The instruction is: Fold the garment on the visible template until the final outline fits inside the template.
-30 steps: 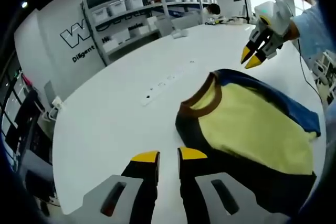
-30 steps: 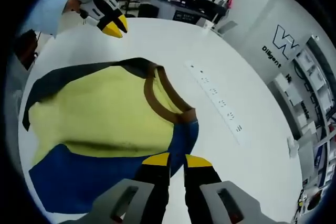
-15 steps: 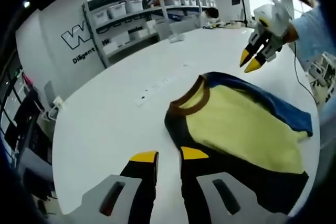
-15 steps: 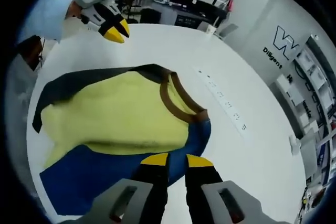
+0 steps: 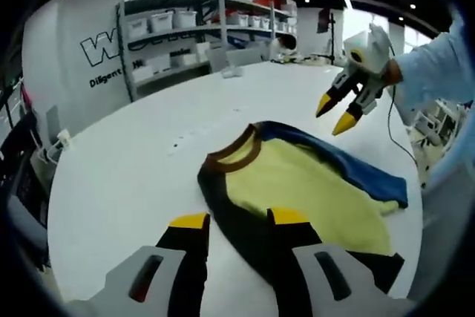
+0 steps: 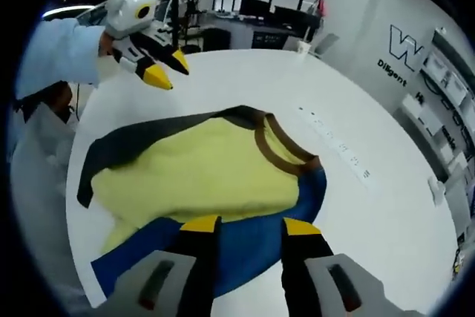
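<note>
In the left gripper view, going from left to right, your left gripper (image 5: 239,219) hangs low over the white table (image 5: 126,176) with its jaws a little apart and nothing between them; its right jaw is over the dark sleeve of the shirt (image 5: 297,183). The shirt lies flat near the table edge — yellow body, brown collar (image 5: 234,155), one sleeve black and one blue; no template outline can be seen. At the far right your right gripper (image 5: 339,111) hovers above the blue sleeve, jaws parted and empty, the arm in a light blue sleeve (image 5: 434,72) reaching in from that side.

I judge the step in hand is to take a sleeve and fold it inward; grip only the top layer at its outer edge, lift low and lay it over the yellow part without dragging the body.

In the right gripper view the right gripper (image 6: 251,225) is above the blue sleeve, tips spread and empty; the left gripper (image 6: 165,70) is raised beyond the black sleeve.
</note>
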A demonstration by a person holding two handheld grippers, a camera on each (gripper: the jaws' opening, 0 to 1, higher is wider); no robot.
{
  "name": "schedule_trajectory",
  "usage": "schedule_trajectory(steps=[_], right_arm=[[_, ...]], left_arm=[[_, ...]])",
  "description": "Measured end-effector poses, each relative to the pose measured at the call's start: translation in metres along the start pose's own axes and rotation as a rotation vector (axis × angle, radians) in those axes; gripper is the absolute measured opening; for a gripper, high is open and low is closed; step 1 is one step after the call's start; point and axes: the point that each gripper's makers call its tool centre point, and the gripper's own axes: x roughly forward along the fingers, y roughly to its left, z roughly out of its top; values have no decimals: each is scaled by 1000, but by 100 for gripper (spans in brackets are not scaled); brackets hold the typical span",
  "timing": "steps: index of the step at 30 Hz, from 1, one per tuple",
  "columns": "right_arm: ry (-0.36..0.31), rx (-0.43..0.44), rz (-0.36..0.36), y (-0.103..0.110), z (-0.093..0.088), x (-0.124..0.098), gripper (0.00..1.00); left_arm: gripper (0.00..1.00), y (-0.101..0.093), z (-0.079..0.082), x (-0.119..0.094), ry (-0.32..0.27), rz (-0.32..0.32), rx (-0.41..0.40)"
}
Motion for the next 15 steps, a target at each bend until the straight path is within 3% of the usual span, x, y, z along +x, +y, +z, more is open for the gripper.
schedule_trajectory(steps=[9, 15], right_arm=[[-41, 43, 43, 22, 1, -9, 40], [-61, 63, 54, 35, 1, -15, 40]], left_arm=[[37, -22, 1, -13, -20, -36, 17], [38, -37, -4, -22, -22, -51, 27]])
